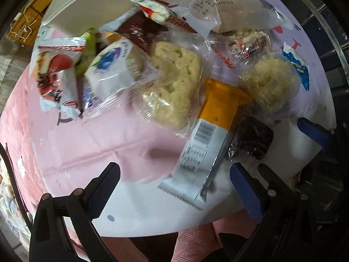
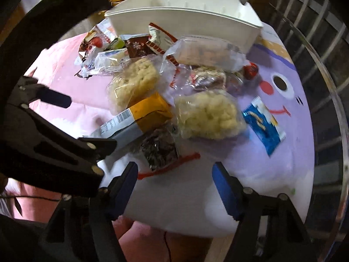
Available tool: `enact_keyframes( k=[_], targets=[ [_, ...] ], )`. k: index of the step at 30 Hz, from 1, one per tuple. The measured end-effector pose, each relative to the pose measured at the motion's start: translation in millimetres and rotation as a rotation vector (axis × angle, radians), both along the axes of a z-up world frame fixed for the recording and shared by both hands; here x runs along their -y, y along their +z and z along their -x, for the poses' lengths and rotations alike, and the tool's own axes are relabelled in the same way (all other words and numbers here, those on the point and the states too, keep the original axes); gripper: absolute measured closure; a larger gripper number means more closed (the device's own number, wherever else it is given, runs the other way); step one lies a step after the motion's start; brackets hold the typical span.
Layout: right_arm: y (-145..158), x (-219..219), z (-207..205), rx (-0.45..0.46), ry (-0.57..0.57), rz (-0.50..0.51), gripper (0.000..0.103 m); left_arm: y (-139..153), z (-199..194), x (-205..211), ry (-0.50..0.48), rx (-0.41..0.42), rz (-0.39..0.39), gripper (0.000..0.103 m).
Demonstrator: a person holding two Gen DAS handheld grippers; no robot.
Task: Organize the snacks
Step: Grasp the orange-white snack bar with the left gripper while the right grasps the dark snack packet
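Observation:
A heap of wrapped snacks lies on a pink and lilac cloth. An orange and white bar packet lies nearest, beside a dark brownie pack. Two clear bags of pale puffed cakes lie behind. My left gripper is open and empty, just before the bar packet's white end; it also shows in the right wrist view. My right gripper is open and empty, in front of the brownie pack; its blue finger shows in the left wrist view.
A white plastic bin stands behind the heap. A blue cracker packet lies apart at the right. A red-wrapped sweet sits near the bin. The table edge runs close below the grippers. Wooden furniture stands behind.

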State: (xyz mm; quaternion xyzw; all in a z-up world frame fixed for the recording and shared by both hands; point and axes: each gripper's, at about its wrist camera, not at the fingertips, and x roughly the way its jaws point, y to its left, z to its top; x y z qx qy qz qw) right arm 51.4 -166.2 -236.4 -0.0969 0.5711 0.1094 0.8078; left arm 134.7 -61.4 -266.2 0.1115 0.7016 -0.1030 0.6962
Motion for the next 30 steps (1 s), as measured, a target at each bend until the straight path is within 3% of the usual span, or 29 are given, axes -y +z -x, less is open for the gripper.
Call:
enact_keyframes(
  k=[8, 13, 21, 27, 30],
  targets=[
    [-10, -7, -12, 0.010, 0.103, -0.039, 0.038, -19, -19, 15, 0.027, -0.086, 0.038, 0.024],
    [-19, -7, -18, -0.029, 0.136, -0.064, 0.038, -31, -22, 20, 0.060, -0.122, 0.078, 0.050],
    [-19, -1, -22, -0.039, 0.177, -0.102, 0.039, -40, -24, 33, 0.031, -0.105, 0.073, 0.060],
    [-19, 3, -29, -0.060, 0.211, -0.104, 0.045, -33, -16, 35, 0.056, -0.103, 0.074, 0.061],
    [-17, 0, -32, -0.073, 0.223, -0.121, 0.054, -26, -5, 30, 0.060, -0.099, 0.075, 0.061]
  ],
)
